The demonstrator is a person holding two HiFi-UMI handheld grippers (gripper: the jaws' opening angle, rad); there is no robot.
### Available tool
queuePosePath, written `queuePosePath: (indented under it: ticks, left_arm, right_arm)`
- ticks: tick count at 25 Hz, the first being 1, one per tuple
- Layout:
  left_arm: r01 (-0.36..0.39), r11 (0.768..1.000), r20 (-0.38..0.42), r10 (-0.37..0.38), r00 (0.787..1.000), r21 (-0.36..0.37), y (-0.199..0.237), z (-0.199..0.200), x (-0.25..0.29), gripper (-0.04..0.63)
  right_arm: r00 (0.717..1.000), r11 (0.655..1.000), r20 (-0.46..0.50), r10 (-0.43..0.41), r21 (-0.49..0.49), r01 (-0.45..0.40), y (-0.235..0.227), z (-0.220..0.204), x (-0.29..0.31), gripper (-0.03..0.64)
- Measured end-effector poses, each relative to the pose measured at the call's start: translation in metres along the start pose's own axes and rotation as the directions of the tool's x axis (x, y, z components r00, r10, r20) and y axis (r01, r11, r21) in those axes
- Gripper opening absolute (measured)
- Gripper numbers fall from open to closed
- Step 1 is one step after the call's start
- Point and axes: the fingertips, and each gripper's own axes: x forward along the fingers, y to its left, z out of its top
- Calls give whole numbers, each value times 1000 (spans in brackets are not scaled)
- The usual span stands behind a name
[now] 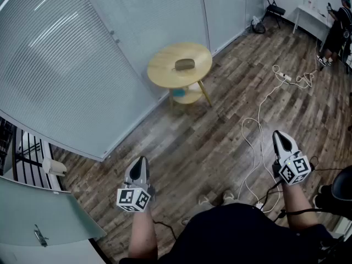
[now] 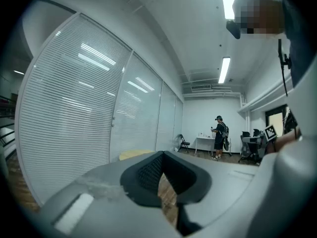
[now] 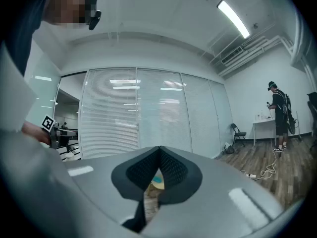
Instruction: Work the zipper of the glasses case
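You hold your left tongs (image 1: 143,160) and right tongs (image 1: 276,134) low in front of you, over the wood floor (image 1: 209,142). Both are clenched tight, tips pressed together, and they grip nothing. The case (image 1: 184,64) lies far ahead on the round bench (image 1: 159,73), near the middle of its top and well apart from both tongs. A blue thing (image 1: 178,92) lies on the bench's low shelf. Blinds (image 1: 82,65) run along the left. A white cable (image 1: 256,142) snakes over the floor near your right tongs. A person (image 1: 336,29) stands far off on the right.
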Motion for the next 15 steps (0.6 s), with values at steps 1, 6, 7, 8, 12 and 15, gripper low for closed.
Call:
queuePosePath:
  ticks: [1, 6, 7, 8, 12, 15]
  left_arm:
    - [7, 1000, 9, -7, 1000, -1, -4, 1, 0, 5]
    - [36, 999, 36, -36, 999, 7, -18, 7, 5, 3]
    - [41, 999, 35, -41, 999, 10, -20, 8, 7, 4]
    - [45, 999, 34, -46, 998, 13, -23, 9, 9, 3]
    - [61, 998, 22, -61, 998, 24, -34, 12, 20, 3]
    - [67, 997, 16, -68, 998, 28, -44, 11, 33, 3]
  right_arm:
    - [1000, 1000, -1, 1, -3, -1, -1, 0, -1, 3]
    - [1000, 1000, -6, 16, -12, -16, 1, 0, -2, 3]
    - [1000, 1000, -5, 20, -13, -20, 1, 0, -1, 3]
    - [1000, 1000, -6, 22, -14, -23, 1, 0, 0, 3]
    - [999, 999, -21, 33, -16, -33, -3, -4, 0, 4]
    - [999, 999, -18, 51, 7, -51, -9, -7, 2, 5]
